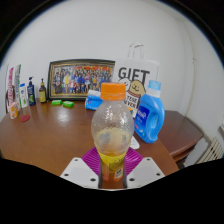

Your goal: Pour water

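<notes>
gripper: the hand-held two-finger gripper (113,170) has its white fingers (82,170) at either side of a bottle's base, the magenta pads (93,160) pressed against the lower wall, clenched on it.
held bottle: a clear plastic bottle with an orange screw cap (113,130) stands upright between the fingers; the cap is on; a yellow-orange label wraps the lower part; the clear upper part is too hard to read for a liquid level, so the contents cannot be told.
carrier: a brown wooden table (50,135) runs beneath and beyond the fingers, against a white wall.
blue jug: a blue plastic detergent jug with a white label (150,112) stands on the table just behind and to the right of the held bottle, near the table's right edge; it is opaque, contents hidden.
second blue container: a smaller pale blue container (94,99) sits behind the held bottle, partly hidden by it.
gift bag: a white paper bag printed "gift" (135,72) stands at the table's back edge by the wall.
framed picture: a framed group photograph (80,78) leans at the back edge, left of the bag.
green lids: two small flat green items (62,103) lie before the frame.
left corner: several small upright bottles (24,95) cluster at the table's back left corner; what they hold cannot be told.
</notes>
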The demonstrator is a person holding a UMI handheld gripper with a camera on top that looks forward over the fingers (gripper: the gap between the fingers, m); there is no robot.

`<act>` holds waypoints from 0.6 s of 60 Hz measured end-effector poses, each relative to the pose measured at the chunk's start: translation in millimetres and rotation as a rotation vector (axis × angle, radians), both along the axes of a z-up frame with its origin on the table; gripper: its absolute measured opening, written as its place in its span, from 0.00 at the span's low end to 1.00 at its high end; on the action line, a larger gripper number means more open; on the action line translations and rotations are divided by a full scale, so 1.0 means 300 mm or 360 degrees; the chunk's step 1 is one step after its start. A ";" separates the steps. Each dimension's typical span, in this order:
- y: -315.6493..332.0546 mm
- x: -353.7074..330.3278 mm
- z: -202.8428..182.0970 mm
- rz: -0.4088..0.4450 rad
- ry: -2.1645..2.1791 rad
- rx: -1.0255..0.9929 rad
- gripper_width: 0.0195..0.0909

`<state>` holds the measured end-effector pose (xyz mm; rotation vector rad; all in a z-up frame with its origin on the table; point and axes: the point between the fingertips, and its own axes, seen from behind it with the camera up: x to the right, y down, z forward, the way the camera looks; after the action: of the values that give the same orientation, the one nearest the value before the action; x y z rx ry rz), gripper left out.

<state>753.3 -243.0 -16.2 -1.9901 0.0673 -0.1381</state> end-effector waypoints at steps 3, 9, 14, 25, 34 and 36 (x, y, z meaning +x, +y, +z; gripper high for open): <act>0.012 0.000 0.041 -0.0014 -0.0052 0.0011 0.10; 0.061 -0.008 0.155 -0.0030 -0.0199 0.0041 0.10; 0.115 -0.060 0.288 -0.0036 -0.0337 0.0085 0.10; 0.283 -0.295 0.631 0.0009 -0.0755 0.0169 0.10; 0.441 -0.639 0.866 0.0125 -0.1214 0.0232 0.10; 0.478 -0.726 0.902 0.0157 -0.1329 0.0242 0.10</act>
<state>535.3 -99.7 254.5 -1.6448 -0.5391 -0.8552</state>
